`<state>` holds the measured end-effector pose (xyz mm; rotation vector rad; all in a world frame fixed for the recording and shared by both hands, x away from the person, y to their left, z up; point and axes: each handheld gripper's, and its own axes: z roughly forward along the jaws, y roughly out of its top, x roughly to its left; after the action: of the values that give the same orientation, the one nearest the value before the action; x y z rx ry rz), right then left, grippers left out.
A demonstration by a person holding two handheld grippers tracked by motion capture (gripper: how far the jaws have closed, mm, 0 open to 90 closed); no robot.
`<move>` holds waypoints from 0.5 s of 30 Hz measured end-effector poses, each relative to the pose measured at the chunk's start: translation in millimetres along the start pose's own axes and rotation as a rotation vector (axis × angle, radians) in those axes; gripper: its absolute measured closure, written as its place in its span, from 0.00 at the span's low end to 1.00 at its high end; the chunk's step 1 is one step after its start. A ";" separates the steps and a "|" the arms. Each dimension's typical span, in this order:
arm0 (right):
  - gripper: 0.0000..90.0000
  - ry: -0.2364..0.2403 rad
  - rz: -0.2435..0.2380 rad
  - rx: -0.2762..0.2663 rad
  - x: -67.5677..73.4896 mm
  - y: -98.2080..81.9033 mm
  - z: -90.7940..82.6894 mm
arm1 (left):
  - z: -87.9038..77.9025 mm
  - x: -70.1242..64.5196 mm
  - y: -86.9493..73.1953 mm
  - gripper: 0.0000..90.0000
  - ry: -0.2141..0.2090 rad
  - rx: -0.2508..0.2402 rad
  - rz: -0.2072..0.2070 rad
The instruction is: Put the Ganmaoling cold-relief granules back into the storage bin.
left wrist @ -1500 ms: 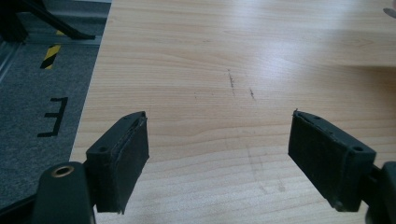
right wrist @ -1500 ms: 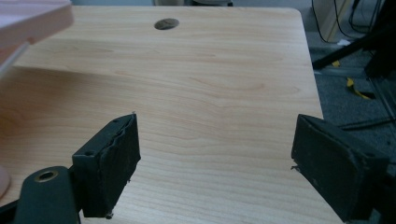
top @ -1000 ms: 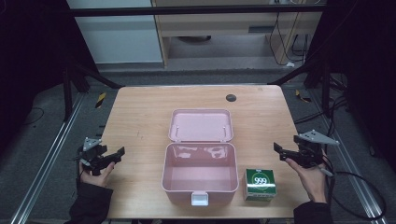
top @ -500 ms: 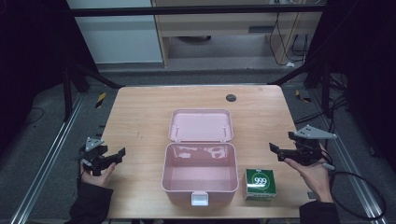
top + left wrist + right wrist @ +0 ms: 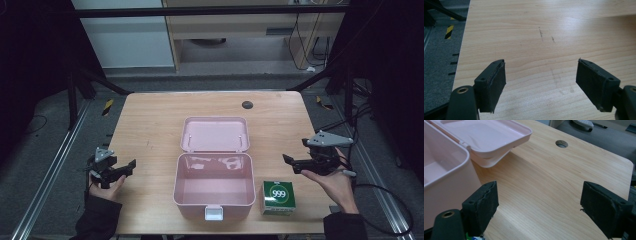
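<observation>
While both jaws gape wide, each hand-held gripper (image 5: 291,163) (image 5: 131,166) apparently touches nothing, hovering above the table (image 5: 150,120).

Wooden table (image 5: 150,125); round hole (image 5: 247,104) near far edge.

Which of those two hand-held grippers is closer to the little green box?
The right gripper, just above the green box beside the open pink case. The left gripper is across the case.

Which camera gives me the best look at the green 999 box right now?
The high view: the green box stands whole on the table, right of the open pink case and near the right claw. The right gripper view catches just a green-and-white sliver beside its left jaw.
</observation>
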<state>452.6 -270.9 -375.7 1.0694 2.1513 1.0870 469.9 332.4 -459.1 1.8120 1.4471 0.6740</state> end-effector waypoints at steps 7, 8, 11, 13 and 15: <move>0.13 0.066 -0.075 0.051 3.1 10.1 -2.0 | 0.0 0.0 0.0 0.26 0.002 0.002 0.004; 0.13 0.087 -0.111 0.070 5.6 13.5 -2.5 | 0.1 0.4 -0.2 0.26 0.000 0.004 0.004; 0.13 0.102 -0.150 0.090 8.9 17.8 -3.9 | 0.4 -0.1 -0.2 0.26 0.000 0.006 0.008; 0.13 0.116 -0.169 0.103 10.8 21.1 -5.2 | 0.6 -0.5 -0.1 0.26 -0.001 0.007 0.009; 0.13 0.128 -0.191 0.116 12.9 24.2 -6.1 | 0.6 -0.8 -0.1 0.26 0.001 0.010 0.012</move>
<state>451.1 -254.0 -353.3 0.8414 2.3884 0.9755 470.1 331.6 -459.5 1.8296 1.4439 0.6746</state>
